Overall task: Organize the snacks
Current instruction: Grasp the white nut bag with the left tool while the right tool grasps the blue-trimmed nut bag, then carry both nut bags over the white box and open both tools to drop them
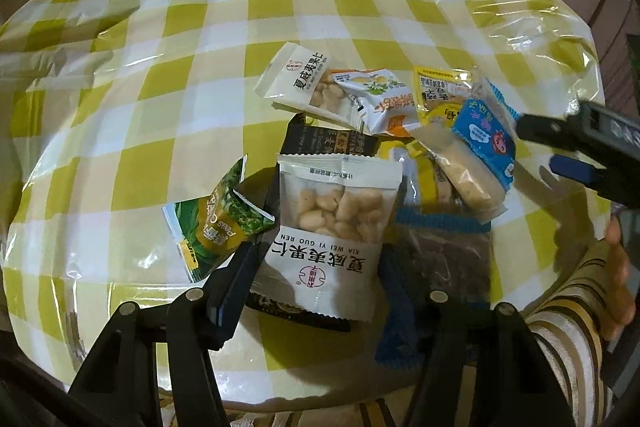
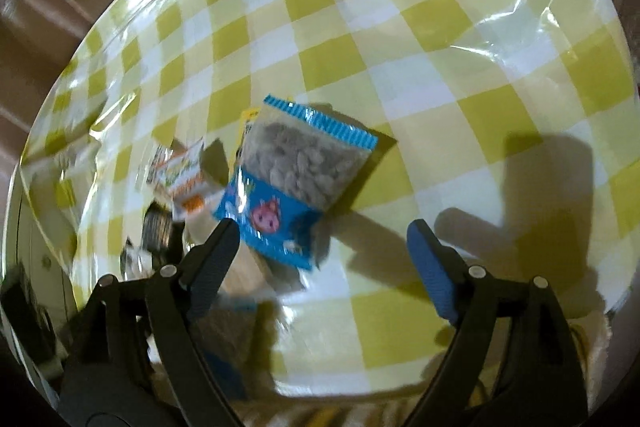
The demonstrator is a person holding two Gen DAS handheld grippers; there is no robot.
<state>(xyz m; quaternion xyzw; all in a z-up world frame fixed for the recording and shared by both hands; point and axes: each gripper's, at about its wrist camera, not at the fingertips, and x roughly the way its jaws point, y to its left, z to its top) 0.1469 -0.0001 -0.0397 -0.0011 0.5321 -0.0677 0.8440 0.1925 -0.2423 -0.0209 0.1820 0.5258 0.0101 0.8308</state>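
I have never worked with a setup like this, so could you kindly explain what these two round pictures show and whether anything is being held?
There is no robot here: a person holds a hand-held gripper in each hand, and a fisheye camera on each looks forward along its two fingers.

The left view shows the left hand-held gripper open around a white nut packet, not visibly clamping it. Around it, on the yellow checked tablecloth, lie a green pea packet and other snacks.

The right view shows the right hand-held gripper, open and empty, near a blue packet. Nothing is held.
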